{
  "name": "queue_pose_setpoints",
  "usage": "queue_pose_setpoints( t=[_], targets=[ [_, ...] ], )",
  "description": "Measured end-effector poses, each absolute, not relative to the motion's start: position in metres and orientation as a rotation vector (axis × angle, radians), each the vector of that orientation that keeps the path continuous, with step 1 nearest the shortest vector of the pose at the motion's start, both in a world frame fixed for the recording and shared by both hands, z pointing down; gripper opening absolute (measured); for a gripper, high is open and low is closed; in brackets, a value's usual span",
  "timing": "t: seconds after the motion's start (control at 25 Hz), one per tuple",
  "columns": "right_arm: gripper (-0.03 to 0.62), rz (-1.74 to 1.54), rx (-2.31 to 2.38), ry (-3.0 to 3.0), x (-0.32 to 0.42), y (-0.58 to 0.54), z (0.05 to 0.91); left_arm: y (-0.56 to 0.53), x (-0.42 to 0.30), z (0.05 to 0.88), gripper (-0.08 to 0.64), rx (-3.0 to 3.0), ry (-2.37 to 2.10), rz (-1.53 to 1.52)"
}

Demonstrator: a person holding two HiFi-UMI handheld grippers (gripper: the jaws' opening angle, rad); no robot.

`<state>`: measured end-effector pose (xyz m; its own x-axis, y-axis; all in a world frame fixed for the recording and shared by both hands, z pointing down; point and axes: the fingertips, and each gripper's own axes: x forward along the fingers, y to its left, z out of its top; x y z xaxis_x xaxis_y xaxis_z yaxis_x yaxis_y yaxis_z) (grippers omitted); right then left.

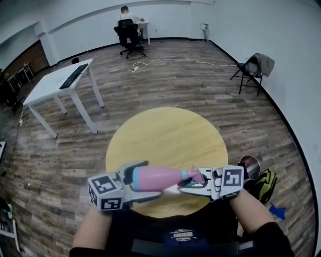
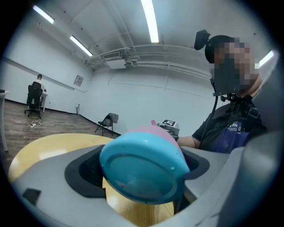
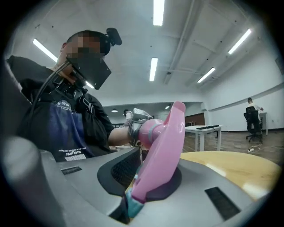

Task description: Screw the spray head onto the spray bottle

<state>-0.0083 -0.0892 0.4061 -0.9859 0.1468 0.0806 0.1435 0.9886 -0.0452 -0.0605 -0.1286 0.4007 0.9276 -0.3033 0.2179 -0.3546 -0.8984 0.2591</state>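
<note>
Left gripper point(image 1: 145, 180) clamps the spray bottle point(image 1: 160, 178), long axis level — spray head point(image 1: 196, 175) at its right end, pinched in right gripper point(image 1: 192, 183).

One bottle point(image 1: 155, 178), one spray head point(image 1: 196, 175), two grippers point(image 1: 145, 179) point(image 1: 190, 181), two tables point(image 1: 165, 135) point(image 1: 50, 85) (one round), two chairs point(image 1: 129, 37) point(image 1: 251, 70), one seated person point(image 1: 125, 15).

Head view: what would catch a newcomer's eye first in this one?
A pink spray bottle held level between the two grippers, above the near edge of a round yellow table. The left gripper clamps its body, the right gripper its pink spray head. Far off, a person sits at a desk.
</note>
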Motion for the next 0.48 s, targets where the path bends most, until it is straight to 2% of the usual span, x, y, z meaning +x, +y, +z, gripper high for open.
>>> queue_pose_setpoints(
  t=[0.48],
  targets=[
    [0.044, -0.292, -0.233, -2.977, -0.005, -0.076, 0.413, -0.119, -0.053, 0.404, 0.509, 2.484, -0.27, 0.068]
  ],
)
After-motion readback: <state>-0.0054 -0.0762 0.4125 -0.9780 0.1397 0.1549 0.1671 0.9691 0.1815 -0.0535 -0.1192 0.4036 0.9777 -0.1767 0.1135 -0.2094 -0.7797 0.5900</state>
